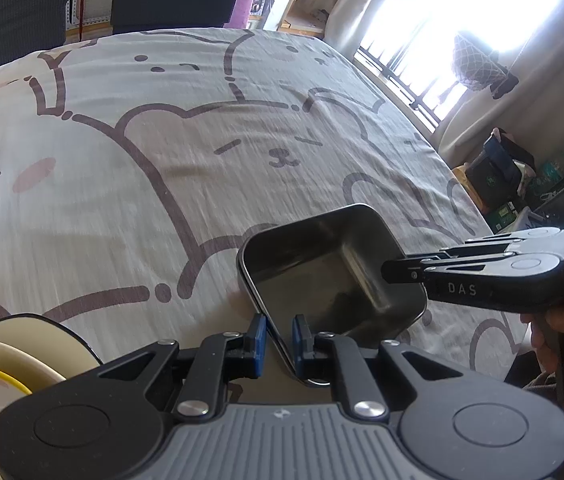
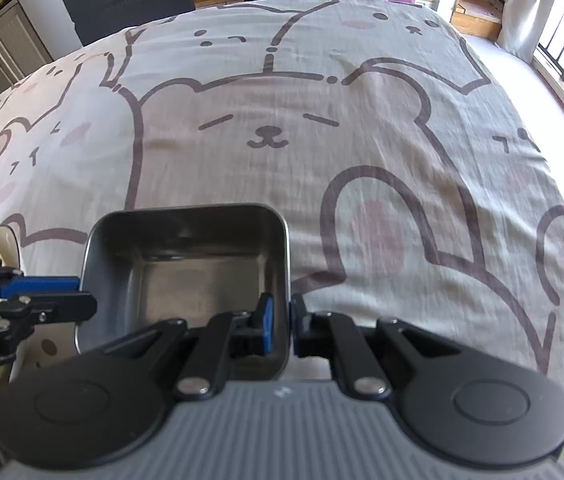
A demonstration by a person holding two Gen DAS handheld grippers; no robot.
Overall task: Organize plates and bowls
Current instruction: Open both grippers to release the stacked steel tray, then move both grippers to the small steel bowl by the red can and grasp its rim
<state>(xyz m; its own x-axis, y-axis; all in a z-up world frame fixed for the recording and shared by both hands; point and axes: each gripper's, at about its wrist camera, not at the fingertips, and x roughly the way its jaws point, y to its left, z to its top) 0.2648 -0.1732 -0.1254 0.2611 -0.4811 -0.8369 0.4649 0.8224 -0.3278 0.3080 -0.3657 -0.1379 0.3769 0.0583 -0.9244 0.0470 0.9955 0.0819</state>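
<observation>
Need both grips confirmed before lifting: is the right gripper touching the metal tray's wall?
Touching. The right wrist view shows the right gripper with its blue pads clamped on either side of the metal tray wall.

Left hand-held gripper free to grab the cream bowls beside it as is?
Probably not: the left hand-held gripper is shut on the metal tray rim, as is the right. Cream bowls sit unobstructed alongside; release first.

The square tray (image 2: 186,256) looks like brushed steel, dull-shining inside with a polished rim. Under it the tablecloth (image 2: 282,152) is soft, matt woven cotton, faintly creased. The cream bowls (image 1: 22,344) at the near left look glossy, like glazed ceramic.
</observation>
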